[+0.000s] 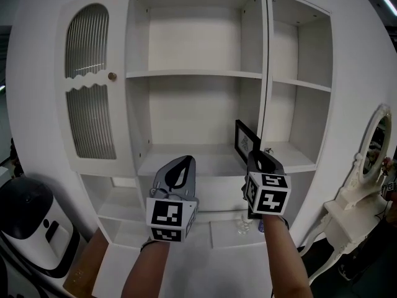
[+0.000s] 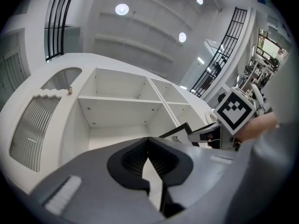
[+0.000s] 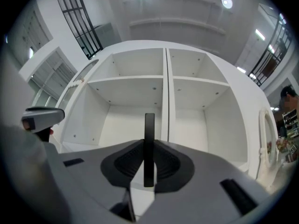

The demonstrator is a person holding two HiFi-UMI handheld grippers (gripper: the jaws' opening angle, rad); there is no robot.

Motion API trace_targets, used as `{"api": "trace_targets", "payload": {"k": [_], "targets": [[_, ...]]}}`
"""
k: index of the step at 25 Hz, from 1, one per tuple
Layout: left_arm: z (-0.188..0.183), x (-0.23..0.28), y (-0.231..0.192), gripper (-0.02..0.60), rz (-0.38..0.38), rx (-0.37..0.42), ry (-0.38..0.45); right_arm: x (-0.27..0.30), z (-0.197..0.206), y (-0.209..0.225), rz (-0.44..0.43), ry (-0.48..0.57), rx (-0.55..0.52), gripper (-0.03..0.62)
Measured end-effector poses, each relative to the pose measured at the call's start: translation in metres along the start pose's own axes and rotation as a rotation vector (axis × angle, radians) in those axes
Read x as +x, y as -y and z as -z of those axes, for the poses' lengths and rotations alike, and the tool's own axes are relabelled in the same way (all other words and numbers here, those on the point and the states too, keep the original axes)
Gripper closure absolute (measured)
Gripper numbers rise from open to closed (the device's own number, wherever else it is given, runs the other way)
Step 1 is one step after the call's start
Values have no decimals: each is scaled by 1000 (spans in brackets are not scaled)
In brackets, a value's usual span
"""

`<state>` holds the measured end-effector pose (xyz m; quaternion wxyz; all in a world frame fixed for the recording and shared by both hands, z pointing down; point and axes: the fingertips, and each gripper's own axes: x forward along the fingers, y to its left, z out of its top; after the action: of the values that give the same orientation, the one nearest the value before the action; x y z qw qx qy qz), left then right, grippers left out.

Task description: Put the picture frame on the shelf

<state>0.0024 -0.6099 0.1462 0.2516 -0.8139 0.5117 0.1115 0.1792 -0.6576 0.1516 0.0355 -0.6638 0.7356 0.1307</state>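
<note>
In the head view a black picture frame [image 1: 246, 140] stands upright and edge-on, its back part over the right end of the cabinet's middle shelf [image 1: 186, 161]. My right gripper [image 1: 255, 158] is shut on its near edge. From the right gripper view the frame [image 3: 149, 125] is a thin black bar clamped between the pads of the right gripper [image 3: 149, 148], in front of the cabinet's centre divider. My left gripper [image 1: 182, 166] hovers to the left before the same shelf, shut and empty. In the left gripper view the left gripper [image 2: 148, 140] has its tips touching, with the frame [image 2: 180, 133] beyond.
The white cabinet has an upper shelf [image 1: 192, 74] and a narrower right bay [image 1: 298, 123]. Its ribbed-glass door [image 1: 90, 98] is shut at left. Small glass items [image 1: 243, 227] sit on the lower ledge. A white-and-black appliance [image 1: 31, 228] stands bottom left, a white vanity mirror [image 1: 374, 144] at right.
</note>
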Motion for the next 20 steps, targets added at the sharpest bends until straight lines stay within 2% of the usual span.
{"api": "trace_targets", "payload": {"k": [17,20], "targets": [[13,3,-1,572,16,0,-24,27,28,8,112,-143,136,523],[15,2,0,572,20,6,-28,29,34,13,148,-164,194,523]]}}
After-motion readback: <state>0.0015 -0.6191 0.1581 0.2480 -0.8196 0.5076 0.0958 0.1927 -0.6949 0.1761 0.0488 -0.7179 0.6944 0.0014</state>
